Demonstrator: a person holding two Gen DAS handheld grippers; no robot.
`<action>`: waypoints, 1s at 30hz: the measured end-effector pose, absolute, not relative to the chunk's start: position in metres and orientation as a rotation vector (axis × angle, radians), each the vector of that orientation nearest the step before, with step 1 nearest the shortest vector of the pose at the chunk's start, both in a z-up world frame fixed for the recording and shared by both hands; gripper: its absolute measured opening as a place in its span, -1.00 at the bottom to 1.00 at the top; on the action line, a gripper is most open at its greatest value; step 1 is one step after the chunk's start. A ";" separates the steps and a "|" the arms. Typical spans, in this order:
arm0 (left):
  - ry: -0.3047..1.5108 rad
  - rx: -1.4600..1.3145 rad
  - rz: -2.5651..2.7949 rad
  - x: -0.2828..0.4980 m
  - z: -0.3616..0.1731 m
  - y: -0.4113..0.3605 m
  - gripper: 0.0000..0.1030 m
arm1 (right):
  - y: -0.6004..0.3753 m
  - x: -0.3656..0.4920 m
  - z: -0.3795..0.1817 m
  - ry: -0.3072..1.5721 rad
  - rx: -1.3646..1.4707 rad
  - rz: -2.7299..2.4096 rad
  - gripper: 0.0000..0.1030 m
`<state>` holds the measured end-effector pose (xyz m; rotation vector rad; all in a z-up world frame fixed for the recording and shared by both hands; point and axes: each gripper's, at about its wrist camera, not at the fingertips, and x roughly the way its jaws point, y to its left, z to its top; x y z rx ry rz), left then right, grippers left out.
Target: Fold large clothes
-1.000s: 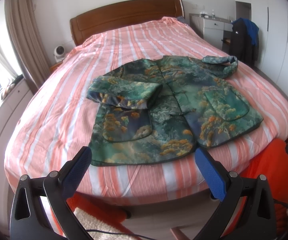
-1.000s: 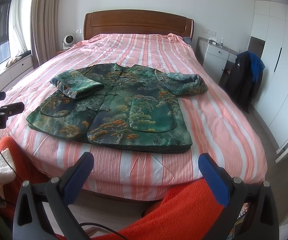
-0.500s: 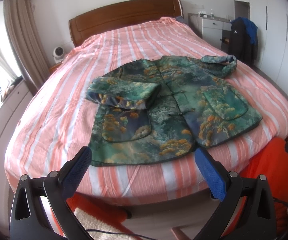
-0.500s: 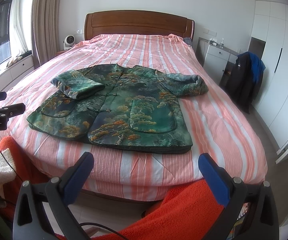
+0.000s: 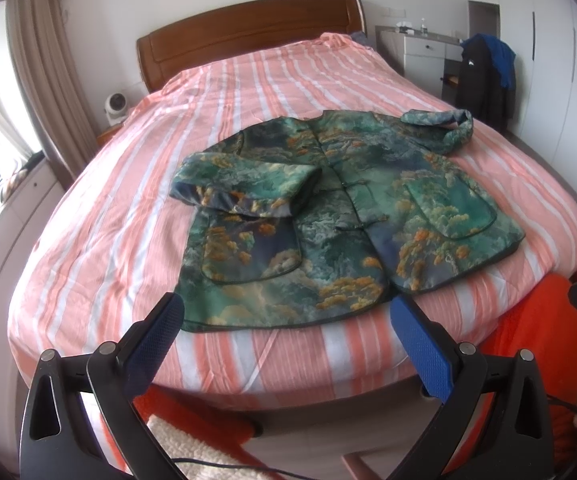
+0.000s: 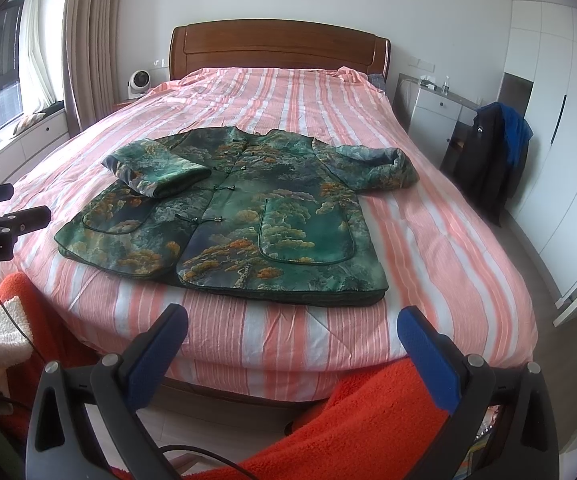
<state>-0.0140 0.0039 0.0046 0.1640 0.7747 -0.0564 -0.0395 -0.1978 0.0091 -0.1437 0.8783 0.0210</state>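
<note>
A green patterned jacket [image 5: 352, 216] lies face up on the pink striped bed [image 5: 136, 232], also in the right wrist view [image 6: 224, 216]. Its left sleeve [image 5: 244, 188] is folded over the chest. Its right sleeve [image 6: 372, 168] lies bent outward on the bed. My left gripper [image 5: 288, 320] is open and empty, just short of the hem at the bed's foot. My right gripper [image 6: 292, 324] is open and empty, a little short of the bed's foot edge, near the right half of the hem.
A wooden headboard [image 6: 280, 48] stands at the far end. A white cabinet [image 6: 436, 112] and a chair with dark clothes [image 6: 492, 152] stand right of the bed. Orange fabric [image 6: 352, 432] lies below the grippers. A small fan [image 6: 138, 82] and curtains [image 6: 88, 40] are left.
Both grippers have drifted slightly; the jacket sits a touch lower and nearer in the right view. Jaws stay open and the jacket is unchanged.
</note>
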 end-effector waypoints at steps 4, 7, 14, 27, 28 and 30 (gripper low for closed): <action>0.775 0.165 -0.057 -0.014 0.004 0.004 0.99 | -0.198 -0.040 0.009 0.877 -0.145 0.021 1.00; 0.775 0.164 -0.057 -0.013 0.005 0.004 0.99 | -0.198 -0.040 0.009 0.879 -0.144 0.022 1.00; 0.775 0.164 -0.056 -0.013 0.005 0.003 0.99 | -0.198 -0.039 0.009 0.877 -0.144 0.021 1.00; 0.776 0.167 -0.057 -0.013 0.006 0.001 0.99 | -0.197 -0.040 0.008 0.876 -0.144 0.021 1.00; 0.776 0.168 -0.058 -0.014 0.006 0.001 0.99 | -0.198 -0.039 0.009 0.876 -0.143 0.022 1.00; 0.776 0.167 -0.058 -0.013 0.006 0.001 0.99 | -0.197 -0.040 0.008 0.877 -0.143 0.023 1.00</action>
